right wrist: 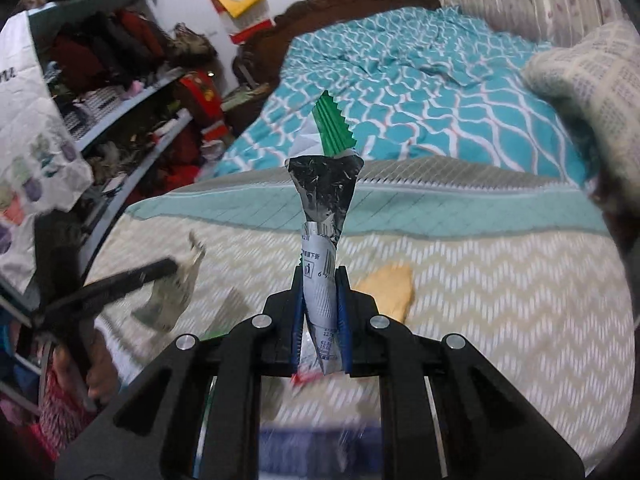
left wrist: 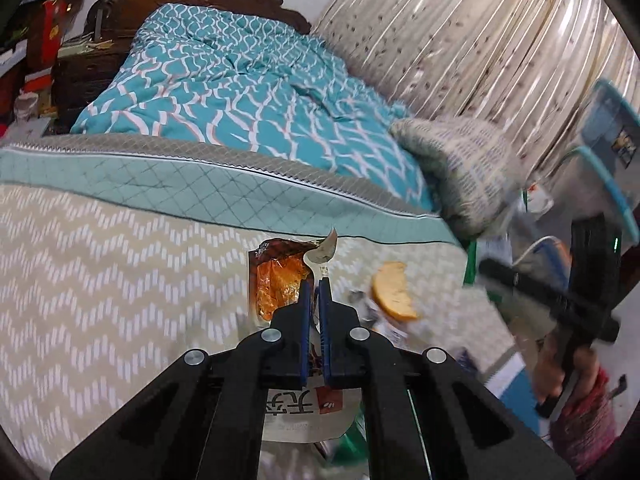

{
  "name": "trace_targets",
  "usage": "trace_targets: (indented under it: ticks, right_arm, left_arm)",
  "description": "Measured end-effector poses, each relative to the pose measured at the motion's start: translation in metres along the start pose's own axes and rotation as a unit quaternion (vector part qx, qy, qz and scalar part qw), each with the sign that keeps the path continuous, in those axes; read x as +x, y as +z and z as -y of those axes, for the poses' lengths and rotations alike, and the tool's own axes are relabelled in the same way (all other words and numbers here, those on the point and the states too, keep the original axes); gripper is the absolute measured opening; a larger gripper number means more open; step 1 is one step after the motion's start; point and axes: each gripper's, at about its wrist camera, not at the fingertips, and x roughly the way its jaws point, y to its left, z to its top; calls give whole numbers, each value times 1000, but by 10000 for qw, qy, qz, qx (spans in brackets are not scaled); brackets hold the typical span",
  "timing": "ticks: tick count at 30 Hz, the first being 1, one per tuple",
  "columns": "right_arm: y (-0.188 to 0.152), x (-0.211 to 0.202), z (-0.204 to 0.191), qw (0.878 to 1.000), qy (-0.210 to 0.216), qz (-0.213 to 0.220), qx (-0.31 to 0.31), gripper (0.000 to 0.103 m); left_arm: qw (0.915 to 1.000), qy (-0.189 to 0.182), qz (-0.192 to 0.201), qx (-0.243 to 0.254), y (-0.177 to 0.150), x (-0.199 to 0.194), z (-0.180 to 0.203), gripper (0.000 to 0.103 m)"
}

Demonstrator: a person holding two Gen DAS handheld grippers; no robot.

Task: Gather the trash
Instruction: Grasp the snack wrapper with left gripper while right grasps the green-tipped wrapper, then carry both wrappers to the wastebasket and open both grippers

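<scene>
Left gripper (left wrist: 319,280) fingers clamp orange wrapper (left wrist: 276,280); right gripper (right wrist: 320,276) fingers pinch twisted foil packet (right wrist: 322,216) upright, likely for carrying. Bread slice (left wrist: 394,291) remains on bed (left wrist: 120,260).

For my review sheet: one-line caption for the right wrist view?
Right claw shut on a crumpled silver-and-green wrapper, held above the chevron bedspread.

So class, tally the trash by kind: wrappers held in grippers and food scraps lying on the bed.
Held wrappers: 2 (orange wrapper, green-and-silver wrapper)
Food scraps on the bed: 1 (peel)
Total: 3
</scene>
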Motion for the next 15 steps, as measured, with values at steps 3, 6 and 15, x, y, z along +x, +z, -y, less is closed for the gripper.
trace_targets:
  ticks: [3, 6, 15]
  right_arm:
    - [-35, -24, -12, 9997, 217, 61, 5, 17]
    - [-68, -46, -22, 9995, 265, 140, -56, 17]
    - [-162, -93, -44, 9994, -27, 328, -73, 17]
  left_arm:
    - [9997, -221, 79, -63, -15, -23, 3, 4]
    - [9993, -354, 110, -103, -33, -44, 3, 4]
    - [9968, -699, -64, -381, -90, -87, -5, 4]
